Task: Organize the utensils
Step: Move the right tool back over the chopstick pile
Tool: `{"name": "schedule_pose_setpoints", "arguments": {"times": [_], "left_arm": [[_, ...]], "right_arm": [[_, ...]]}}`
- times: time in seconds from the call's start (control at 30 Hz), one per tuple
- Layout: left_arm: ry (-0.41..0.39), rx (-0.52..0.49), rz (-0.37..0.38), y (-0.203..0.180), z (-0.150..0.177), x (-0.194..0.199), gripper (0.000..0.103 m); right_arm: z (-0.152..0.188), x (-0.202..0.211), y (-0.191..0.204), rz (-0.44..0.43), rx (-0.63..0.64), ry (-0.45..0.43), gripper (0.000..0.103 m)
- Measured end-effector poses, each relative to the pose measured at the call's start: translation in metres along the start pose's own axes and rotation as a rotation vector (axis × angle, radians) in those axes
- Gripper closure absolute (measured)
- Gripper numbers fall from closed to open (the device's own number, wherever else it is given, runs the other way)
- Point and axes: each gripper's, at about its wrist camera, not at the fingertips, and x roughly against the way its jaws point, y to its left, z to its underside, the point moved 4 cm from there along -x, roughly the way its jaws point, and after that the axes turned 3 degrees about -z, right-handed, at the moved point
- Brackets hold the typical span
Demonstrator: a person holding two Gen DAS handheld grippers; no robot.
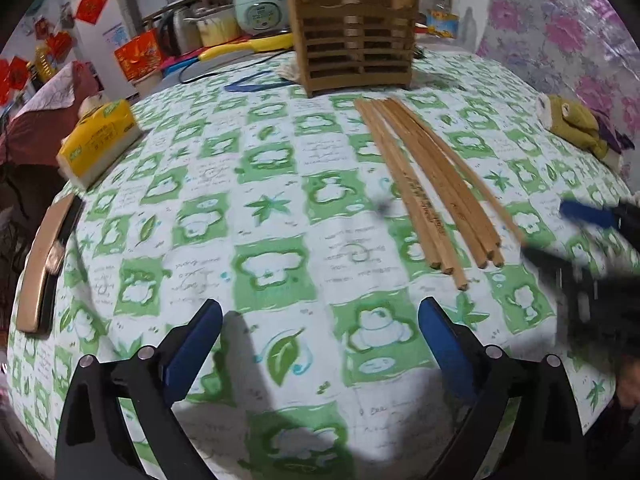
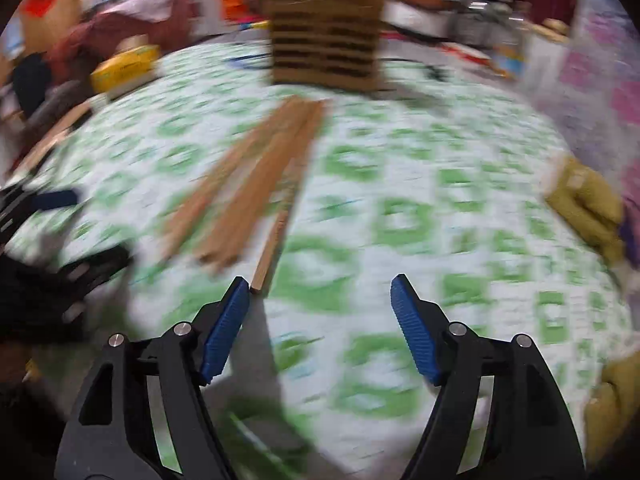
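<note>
Several wooden chopsticks lie side by side on the green-and-white tablecloth, pointing at a brown slatted wooden holder at the far edge. My left gripper is open and empty, low over the cloth, left of the chopsticks' near ends. My right gripper is open and empty; its left fingertip is right beside the near end of one chopstick. That view is motion-blurred; the chopsticks and holder show ahead. The right gripper shows blurred at the left wrist view's right edge.
A yellow tissue pack and a phone lie at the table's left edge. An olive cloth lies at the right edge. A rice cooker, pots and clutter stand behind the holder. A blue cable lies left of the holder.
</note>
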Motion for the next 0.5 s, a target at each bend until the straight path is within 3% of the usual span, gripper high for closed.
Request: {"name": "schedule_pose_setpoints", "arguments": {"times": [0.03,0.17,0.37,0.5], "left_arm": [[0.005,-0.013,0.011,-0.004,-0.002,-0.001,0.006],[0.012,-0.059,0.023,-0.016,-0.008,-0.005,0.006],[0.045,-0.035,0.038,-0.011,-0.015,-0.013,0.004],[0.042,-0.018,-0.019,0.000,-0.022,-0.017,0.004]], "right_arm": [[-0.003,0.000,-0.010,0.029,-0.027,-0.015,0.031],[-0.003,0.001,-0.028,-0.086,-0.094,-0.035,0.031],[-0.003,0.001,-0.029,-0.133,-0.108,-0.049,0.027],[-0.004,0.000,-0.033,-0.165,-0.138,-0.044,0.026]]}}
